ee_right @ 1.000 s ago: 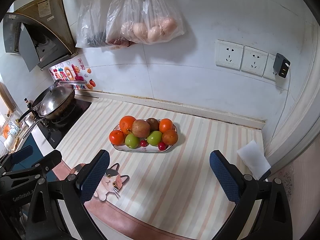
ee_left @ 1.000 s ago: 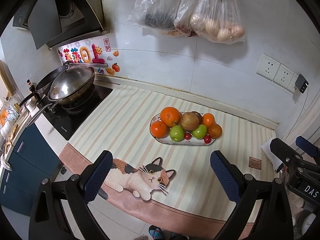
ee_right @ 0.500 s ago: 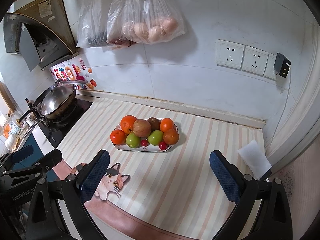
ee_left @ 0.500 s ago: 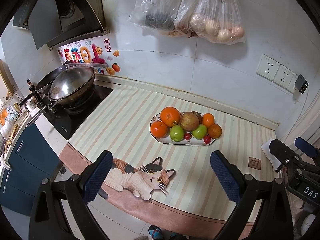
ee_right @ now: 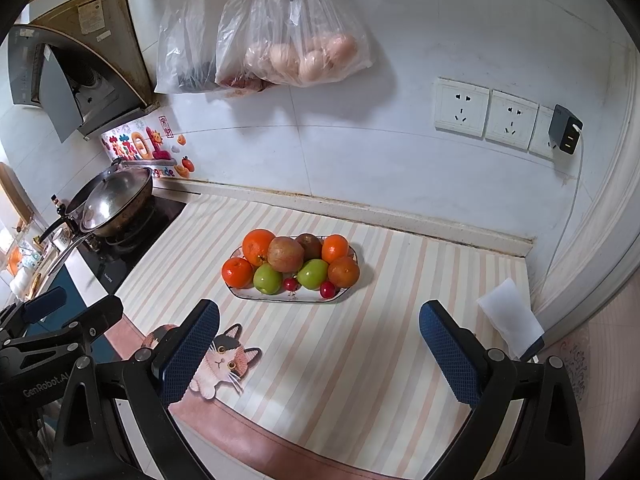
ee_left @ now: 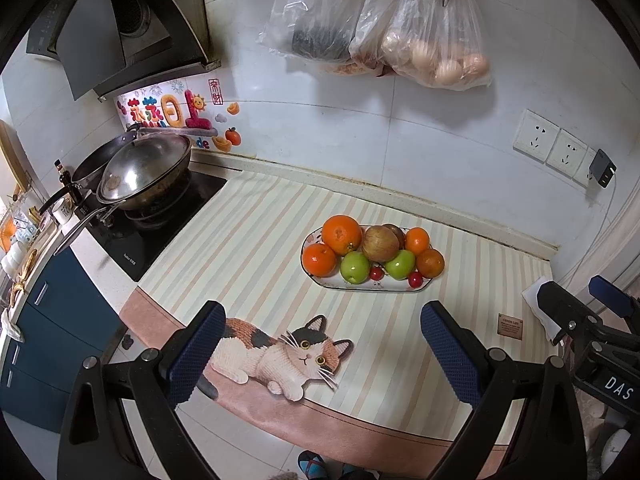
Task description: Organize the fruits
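My left gripper (ee_left: 322, 354) fingers spread wide, holding nothing, above the cat print (ee_left: 280, 350) at the mat's near edge. My right gripper (ee_right: 320, 354) likewise wide apart and empty over the striped mat (ee_right: 360, 344). Fruit plate (ee_right: 280, 298) sits mid-mat, well ahead of both: oranges, green apples (ee_right: 267, 278), a brown apple (ee_right: 285, 254), cherries. Wok (ee_left: 146, 170) far left on the stove.

We logged a lidded wok (ee_left: 144, 176) on the stove (ee_left: 160, 220), two hanging plastic bags (ee_left: 376, 24), wall sockets (ee_right: 484, 114), and a cat-print mat (ee_left: 280, 352).
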